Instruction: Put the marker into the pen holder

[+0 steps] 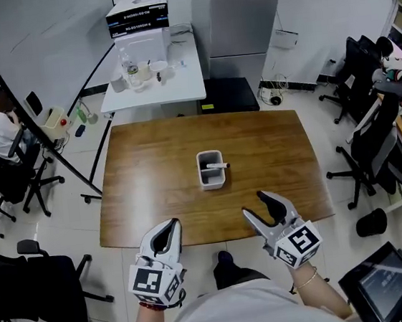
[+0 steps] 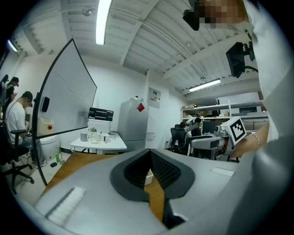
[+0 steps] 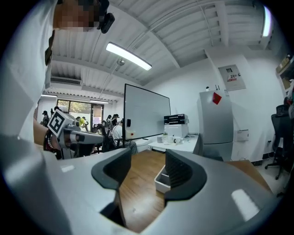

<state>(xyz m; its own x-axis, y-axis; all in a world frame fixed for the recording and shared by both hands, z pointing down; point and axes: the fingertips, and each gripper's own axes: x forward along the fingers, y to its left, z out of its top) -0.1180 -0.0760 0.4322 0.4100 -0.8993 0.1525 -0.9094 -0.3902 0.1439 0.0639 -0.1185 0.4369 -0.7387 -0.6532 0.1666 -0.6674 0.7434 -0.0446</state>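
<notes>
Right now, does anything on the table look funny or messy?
Only one little thing: the marker lies sideways across the pen holder in the middle of the table. One end seems to poke past the holder's right rim instead of sitting inside. Nothing looks spilled or broken.

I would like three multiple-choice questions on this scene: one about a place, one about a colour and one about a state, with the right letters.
1. Where does the pen holder stand?
A) near the middle of the wooden table
B) on the floor
C) between a gripper's jaws

2. What colour is it?
A) black
B) white
C) red

3. How are the right gripper's jaws?
A) shut tight
B) apart, nothing between them
C) clamped on the holder

Answers: 1 A, wood surrounds it on every side; 2 B, its walls are white; 3 B, only table shows in the gap.
</notes>
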